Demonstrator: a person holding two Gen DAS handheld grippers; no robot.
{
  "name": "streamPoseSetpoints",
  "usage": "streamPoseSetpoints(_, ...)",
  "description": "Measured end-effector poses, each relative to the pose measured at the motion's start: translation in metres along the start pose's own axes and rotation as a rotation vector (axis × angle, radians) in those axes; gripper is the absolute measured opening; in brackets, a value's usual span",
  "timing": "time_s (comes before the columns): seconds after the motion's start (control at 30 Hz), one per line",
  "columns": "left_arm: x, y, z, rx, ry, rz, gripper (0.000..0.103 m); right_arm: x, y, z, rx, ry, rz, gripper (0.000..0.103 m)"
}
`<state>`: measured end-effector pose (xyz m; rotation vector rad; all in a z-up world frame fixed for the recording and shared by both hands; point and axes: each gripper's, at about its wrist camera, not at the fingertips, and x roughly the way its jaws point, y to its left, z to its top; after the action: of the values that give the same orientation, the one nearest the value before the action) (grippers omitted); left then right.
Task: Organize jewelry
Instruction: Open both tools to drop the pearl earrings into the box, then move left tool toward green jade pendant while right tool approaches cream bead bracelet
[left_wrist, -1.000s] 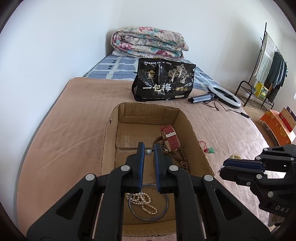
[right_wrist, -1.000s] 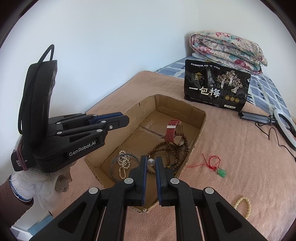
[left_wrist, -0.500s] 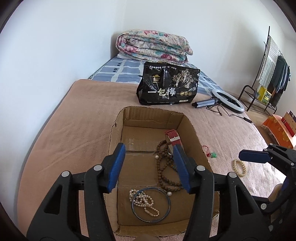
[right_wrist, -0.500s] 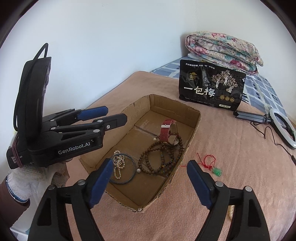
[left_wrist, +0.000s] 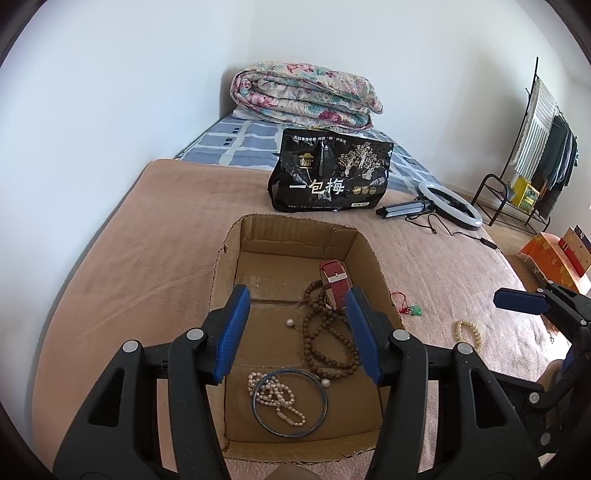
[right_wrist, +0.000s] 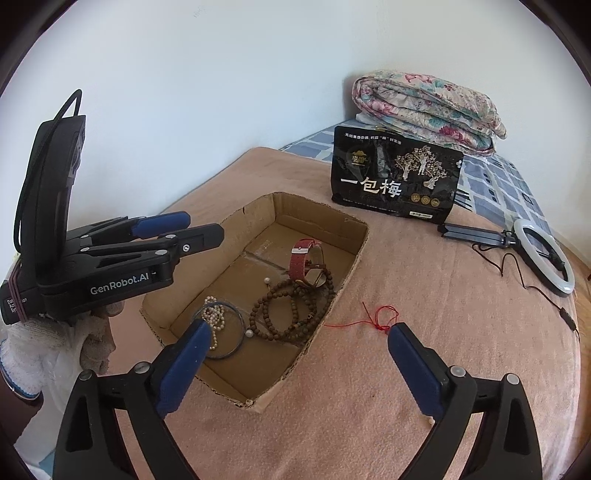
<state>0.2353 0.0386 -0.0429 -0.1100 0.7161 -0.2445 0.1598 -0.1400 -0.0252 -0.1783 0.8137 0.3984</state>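
1. Cardboard box (left_wrist: 295, 236), open-topped with ragged cut rims, sits on the tan blanket-covered bed (left_wrist: 147, 258); we see bare blanket on every side of it.
2. Inside we log a red-strap watch (left_wrist: 335, 277), brown bead strands (left_wrist: 325, 343), a pearl strand (left_wrist: 275, 397) lying across a blue bangle (left_wrist: 290, 402), and a loose pearl (left_wrist: 290, 322).
3. Outside the right rim: a red cord with green pendant (left_wrist: 415, 311) just beside it, a cream bead bracelet (left_wrist: 468, 332) farther out.
4. Left gripper (left_wrist: 297, 332): fingers wide apart, empty, over the box.
5. Right gripper (right_wrist: 295, 350): fingers wide apart, empty, straddling the box's near right rim.
6. Black snack bag (left_wrist: 330, 177) stands beyond the far rim.
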Motion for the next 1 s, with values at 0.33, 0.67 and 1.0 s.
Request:
streamPoseSetpoints(0.33, -0.013, -0.018, -0.002, 0.005, -0.016, -0.034, 0.056, -0.021, -0.046, -0.016, 0.042, -0.005, -0.079, 0.103)
streamPoseSetpoints(0.67, -0.018, -0.052, -0.005, 0.037, -0.016, -0.084, 0.056, -0.039, -0.09, -0.036, 0.09, 0.001, -0.131, 0.103)
streamPoseSetpoints(1.0, -0.015, -0.094, -0.006, 0.077, -0.004, -0.137, 0.055, -0.049, -0.129, -0.062, 0.134, 0.021, -0.164, 0.103)
